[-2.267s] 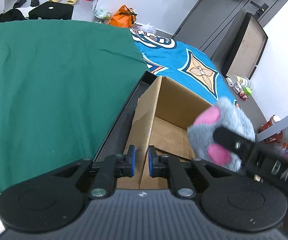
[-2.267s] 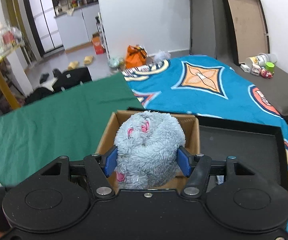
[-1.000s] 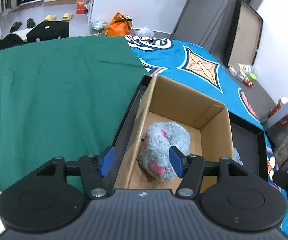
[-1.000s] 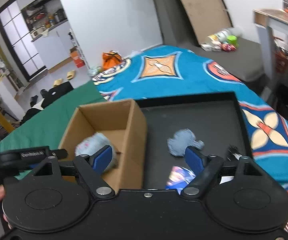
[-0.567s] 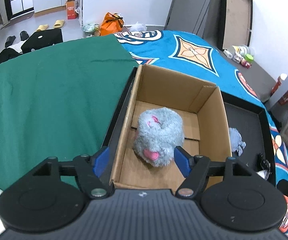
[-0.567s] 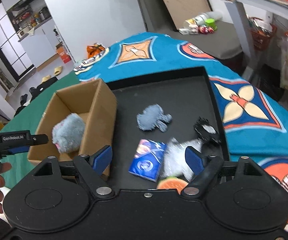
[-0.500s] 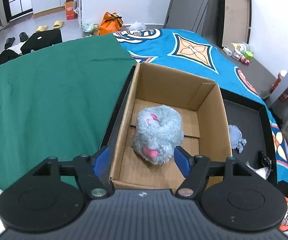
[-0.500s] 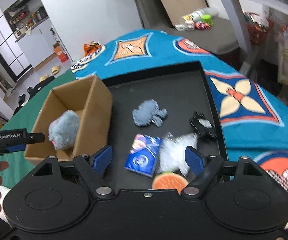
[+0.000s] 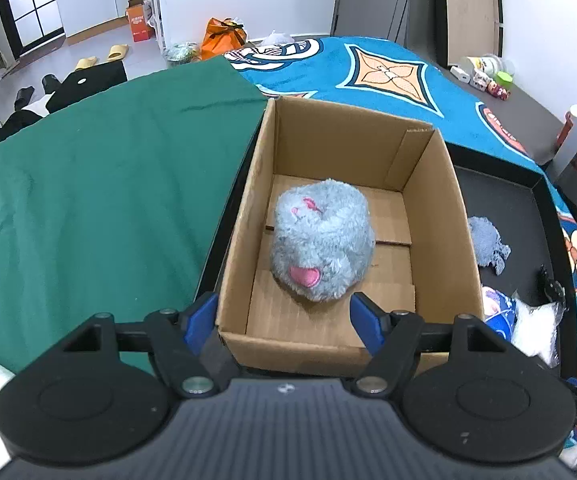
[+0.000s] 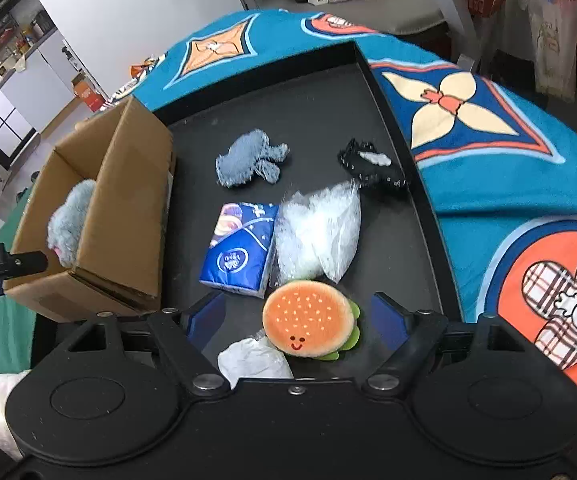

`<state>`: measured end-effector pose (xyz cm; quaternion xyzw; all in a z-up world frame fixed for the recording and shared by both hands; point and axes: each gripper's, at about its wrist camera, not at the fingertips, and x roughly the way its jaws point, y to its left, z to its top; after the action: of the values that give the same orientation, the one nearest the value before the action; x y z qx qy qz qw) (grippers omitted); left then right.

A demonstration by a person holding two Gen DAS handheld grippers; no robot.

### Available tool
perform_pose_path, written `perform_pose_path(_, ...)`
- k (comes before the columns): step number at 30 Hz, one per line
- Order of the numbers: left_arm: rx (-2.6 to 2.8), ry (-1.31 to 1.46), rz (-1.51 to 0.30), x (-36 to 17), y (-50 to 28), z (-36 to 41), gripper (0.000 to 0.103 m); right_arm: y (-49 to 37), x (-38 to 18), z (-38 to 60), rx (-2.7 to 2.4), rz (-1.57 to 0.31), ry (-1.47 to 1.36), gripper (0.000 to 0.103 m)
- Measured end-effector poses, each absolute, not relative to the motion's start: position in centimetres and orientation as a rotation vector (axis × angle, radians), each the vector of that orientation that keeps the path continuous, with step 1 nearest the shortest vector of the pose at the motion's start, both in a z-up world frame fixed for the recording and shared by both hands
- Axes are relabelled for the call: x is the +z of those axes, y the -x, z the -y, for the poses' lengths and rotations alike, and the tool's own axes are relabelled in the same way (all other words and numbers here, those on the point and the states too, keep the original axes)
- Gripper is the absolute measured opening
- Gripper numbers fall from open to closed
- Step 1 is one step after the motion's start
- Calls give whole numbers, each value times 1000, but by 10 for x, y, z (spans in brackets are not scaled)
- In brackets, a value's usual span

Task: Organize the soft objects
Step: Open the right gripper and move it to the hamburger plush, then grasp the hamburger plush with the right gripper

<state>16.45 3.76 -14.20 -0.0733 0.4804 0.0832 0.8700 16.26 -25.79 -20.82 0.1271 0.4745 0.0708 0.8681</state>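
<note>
Left view: we look down into the box (image 9: 352,216) and see its floor and the grey plush (image 9: 322,240) whole; the tray (image 9: 528,196) shows only as a strip on the right.
Right view: we see the tray (image 10: 328,92) laid out: blue rag (image 10: 248,158), tissue pack (image 10: 242,248), clear bag (image 10: 316,232), black item (image 10: 372,168), burger plush (image 10: 308,324) and a crumpled white piece (image 10: 254,360); the box (image 10: 124,208) is side-on at left, with the plush (image 10: 68,220) half hidden behind its wall.
Edges: the box stands at the tray's left end, against the green cloth (image 9: 100,184); its near wall lies just ahead of the left gripper (image 9: 284,322).
Room: bare tray floor lies far of the rag and right of the bag, up to the right rim.
Left gripper: fingers released and empty; the left finger (image 9: 202,316) is outside the box's near-left corner, the right finger (image 9: 364,320) over its near wall; the grey plush sits beyond them, on the box floor, untouched.
Right gripper (image 10: 298,316): fingers spread and holding nothing; the burger plush lies between them, clear of both pads, at the tray's near edge.
</note>
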Motion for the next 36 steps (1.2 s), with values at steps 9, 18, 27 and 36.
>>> perform_pose_path(9, 181, 124, -1014, -144, -162, -33, 71, -167, -232, 252, 132, -1040, -257, 63)
perform_pose_path(18, 183, 126, -1015, -146, -164, -33, 71, -170, -247, 256, 120, -1059, -255, 42)
perform_pose_path(27, 178, 161, -1002, -142, -163, -40, 71, -166, -230, 264, 129, -999, -293, 40)
perform_pose_path(36, 174, 202, -986, -138, -162, -49, 71, -167, -206, 257, 177, -928, -304, 40)
